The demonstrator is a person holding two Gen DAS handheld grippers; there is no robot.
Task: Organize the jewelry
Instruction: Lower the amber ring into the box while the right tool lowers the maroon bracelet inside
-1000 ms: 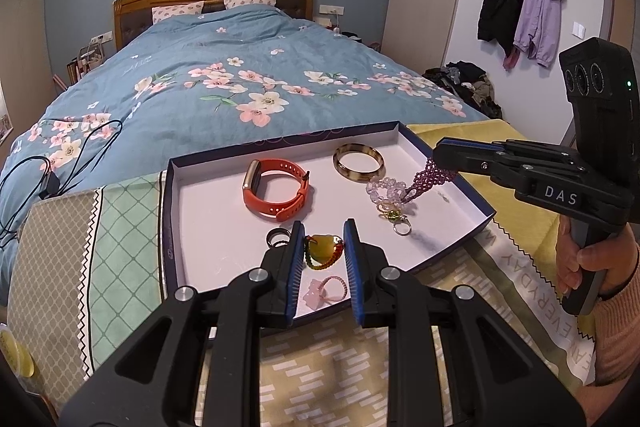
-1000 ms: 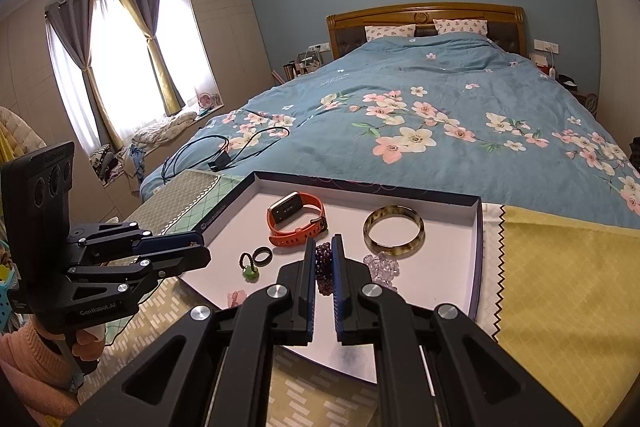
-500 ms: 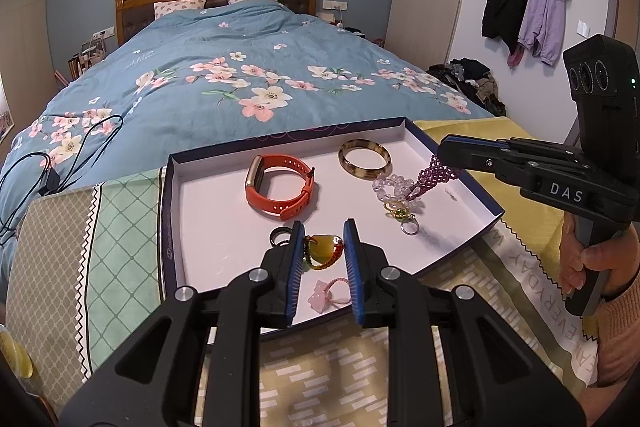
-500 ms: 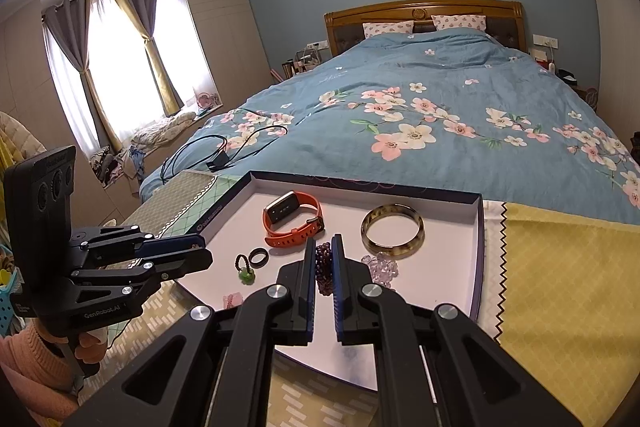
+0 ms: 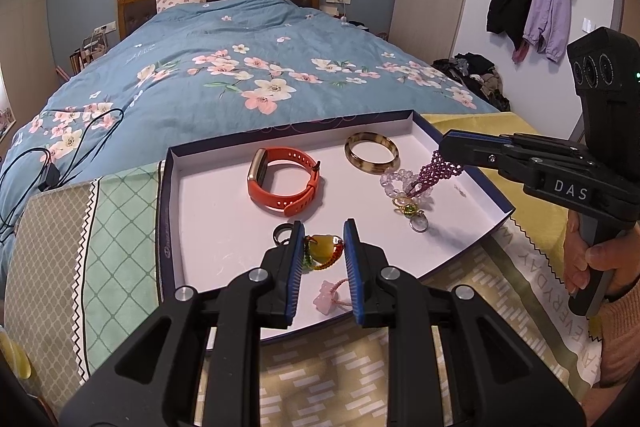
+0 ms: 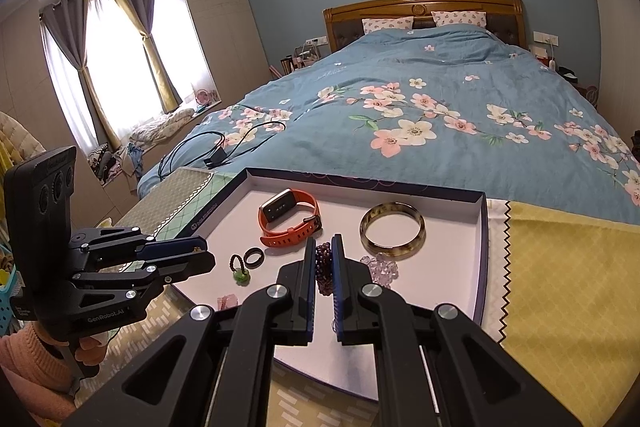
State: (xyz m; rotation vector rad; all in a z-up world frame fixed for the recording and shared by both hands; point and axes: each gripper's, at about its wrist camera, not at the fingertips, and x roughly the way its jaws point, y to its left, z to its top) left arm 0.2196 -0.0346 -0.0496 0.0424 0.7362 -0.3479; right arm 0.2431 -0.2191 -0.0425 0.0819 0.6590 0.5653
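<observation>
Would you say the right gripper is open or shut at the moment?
Shut: the right gripper pinches the purple bead bracelet between its fingers.

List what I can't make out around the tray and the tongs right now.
- Pink charm bracelet: right part hidden behind the left tongs' finger; in the right wrist view only a sliver shows.
- Purple bead bracelet: mostly covered by the right tongs clamping it.
- Small charms below the clear bead bracelet: too small to identify.
- Tray's near edge: hidden by the tongs.
</observation>
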